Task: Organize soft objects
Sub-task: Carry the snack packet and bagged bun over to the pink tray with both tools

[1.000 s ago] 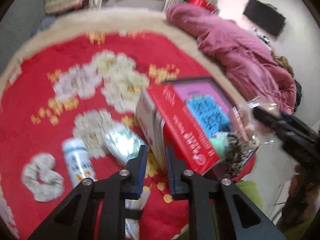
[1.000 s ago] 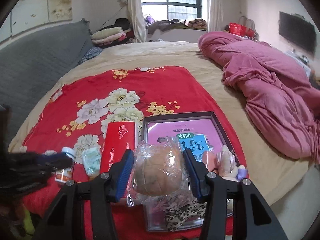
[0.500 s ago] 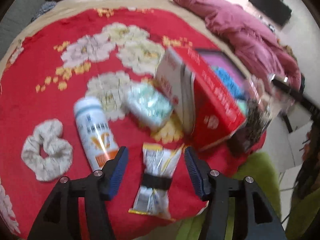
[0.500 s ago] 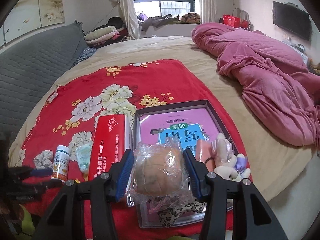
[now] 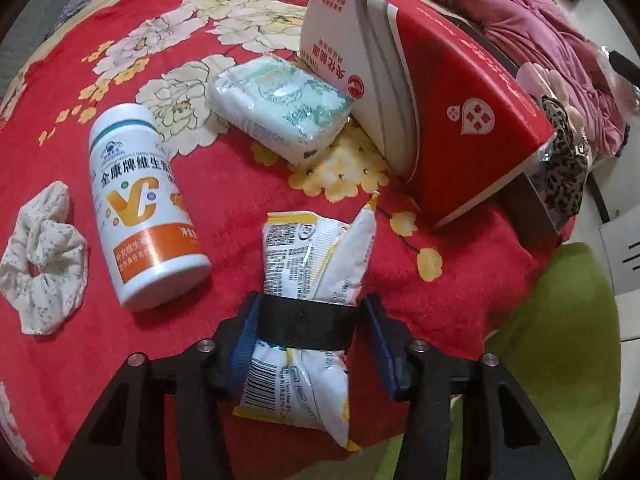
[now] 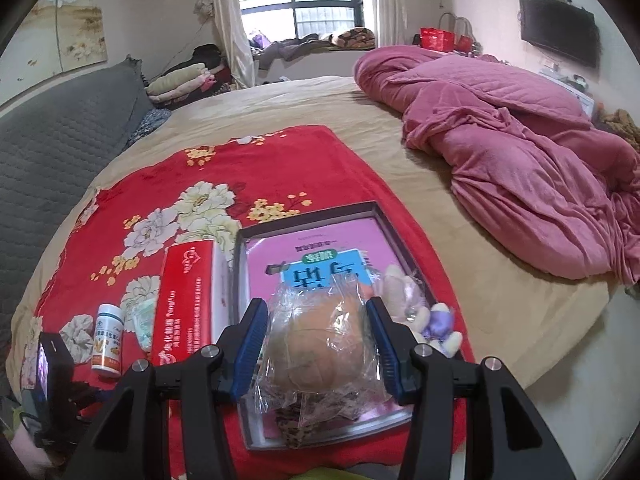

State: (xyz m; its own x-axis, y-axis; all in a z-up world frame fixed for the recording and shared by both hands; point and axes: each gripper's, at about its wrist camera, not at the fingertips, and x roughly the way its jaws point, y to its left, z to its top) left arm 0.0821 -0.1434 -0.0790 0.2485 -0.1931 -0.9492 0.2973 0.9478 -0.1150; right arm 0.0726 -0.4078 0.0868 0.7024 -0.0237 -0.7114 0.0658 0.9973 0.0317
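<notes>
Soft objects are being gathered off a red flowered blanket (image 5: pixel 224 200) spread over a bed. Seen from the left wrist view, the left gripper (image 5: pixel 310 340) is pointing steeply down at a yellow and white snack packet (image 5: pixel 316 264) banded with a black strap (image 5: pixel 300 324); its jaws are closing, one blue pad on each side of the strap, the left pad touching or nearly so and a sliver of gap showing at the right, so nothing is being squeezed yet. Nearby are lying a white vitamin bottle (image 5: pixel 140 204), a pale scrunchie (image 5: pixel 40 256), a tissue pack (image 5: pixel 280 104) and a red box (image 5: pixel 460 120). In the right wrist view, the right gripper (image 6: pixel 318 344) is gripping a bun in clear plastic wrap (image 6: pixel 320 344), hovering above a shallow dark tray (image 6: pixel 308 220) that is already holding a pink book (image 6: pixel 320 248), a small plush toy (image 6: pixel 432 320) and leopard-print fabric (image 6: pixel 294 432). The step in hand appears to be picking up the packet while the bun is waiting over the tray. Next, the left jaws probably need to finish closing gently on the banded waist, then lift clear of the bottle just beside it.
</notes>
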